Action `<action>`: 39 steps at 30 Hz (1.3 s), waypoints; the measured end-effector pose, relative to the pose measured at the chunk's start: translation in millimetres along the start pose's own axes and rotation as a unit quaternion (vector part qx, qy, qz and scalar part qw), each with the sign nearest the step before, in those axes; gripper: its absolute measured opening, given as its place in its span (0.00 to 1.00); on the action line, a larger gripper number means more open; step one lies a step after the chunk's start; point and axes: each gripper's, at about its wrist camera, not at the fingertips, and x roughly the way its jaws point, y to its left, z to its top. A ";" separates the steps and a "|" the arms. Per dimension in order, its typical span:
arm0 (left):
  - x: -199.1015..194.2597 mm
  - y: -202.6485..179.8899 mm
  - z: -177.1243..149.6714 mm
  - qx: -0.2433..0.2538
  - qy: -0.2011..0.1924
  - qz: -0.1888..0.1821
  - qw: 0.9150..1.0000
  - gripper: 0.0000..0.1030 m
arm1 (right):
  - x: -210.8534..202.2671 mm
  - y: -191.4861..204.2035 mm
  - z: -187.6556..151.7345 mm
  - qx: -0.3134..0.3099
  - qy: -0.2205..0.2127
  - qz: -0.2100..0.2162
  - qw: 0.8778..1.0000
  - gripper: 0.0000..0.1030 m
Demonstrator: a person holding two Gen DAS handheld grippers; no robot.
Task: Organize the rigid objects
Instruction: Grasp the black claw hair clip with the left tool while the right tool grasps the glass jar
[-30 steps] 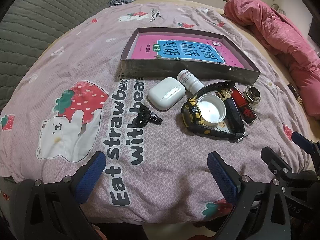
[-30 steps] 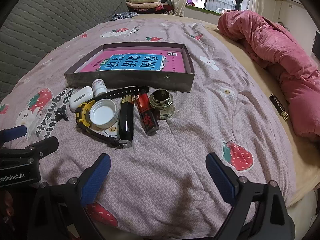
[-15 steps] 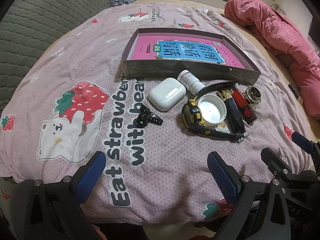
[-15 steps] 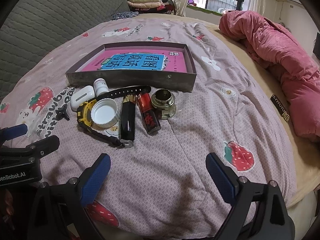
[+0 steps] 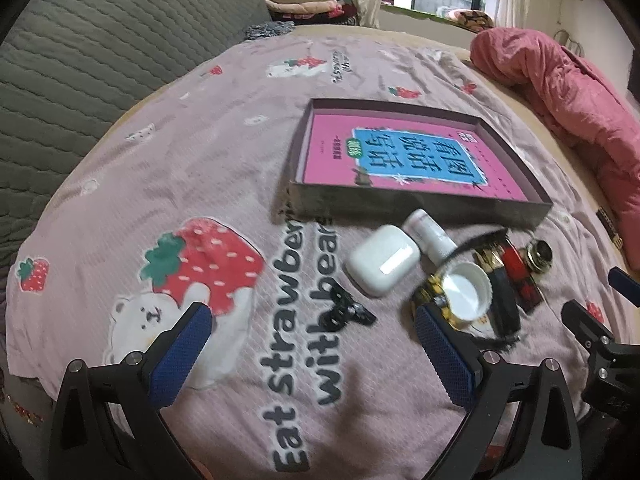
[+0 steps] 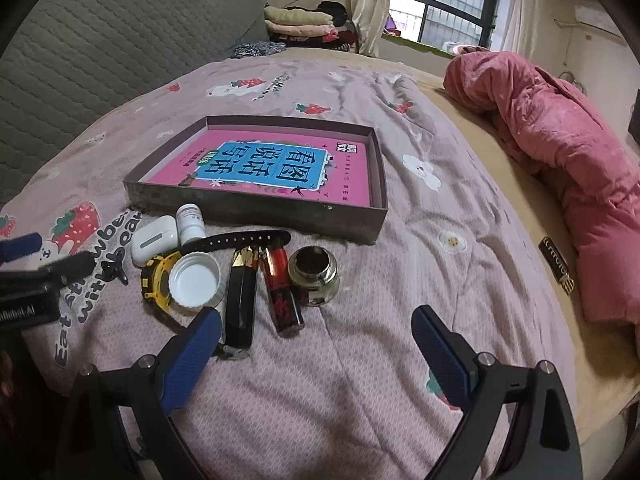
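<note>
Both grippers advance toward the clutter | left gripper (image 5: 312, 330) and right gripper (image 6: 316, 332) gape, empty | items cluster beside box (image 6: 256, 210), awaiting sorting.

The bedsheet (image 5: 224, 184) carries large dark lettering reading "Eat strawberry with bear", partly cut off by the shallow box (image 6: 256, 210) and repeated much smaller beside a bear print farther up the sheet. The pink book (image 6: 276, 168) lying in the box bears large Chinese characters, 看图说话, on a blue panel; its smaller print is too small to read. White lettering on the left gripper (image 6: 28, 312), seen in the right wrist view, is blurred and ends in "AI".
</note>
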 end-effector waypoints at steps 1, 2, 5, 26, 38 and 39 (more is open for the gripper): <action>1.2 2.3 1.3 -0.001 -0.001 0.001 1.000 0.98 | 0.6 -0.2 0.2 -0.001 -0.001 0.002 1.000 0.93; 2.4 4.3 2.2 -0.001 -0.001 0.002 1.000 0.98 | 1.6 -0.2 0.8 -0.002 0.000 0.004 1.000 0.93; 6.6 9.0 5.5 0.000 0.003 0.004 1.000 0.98 | 6.0 -1.4 3.0 0.000 0.003 0.010 1.000 0.93; 59.2 -10.9 4.8 0.035 0.086 0.000 0.996 0.65 | 36.3 -10.6 7.7 0.017 0.027 0.019 0.999 0.93; 72.3 -28.4 2.5 0.032 0.117 -0.022 0.992 0.39 | 53.2 -23.8 10.4 0.047 0.049 0.028 0.997 0.88; 72.2 -28.0 2.2 0.030 0.116 -0.022 0.993 0.37 | 57.2 -25.5 11.3 0.053 0.057 0.032 0.996 0.84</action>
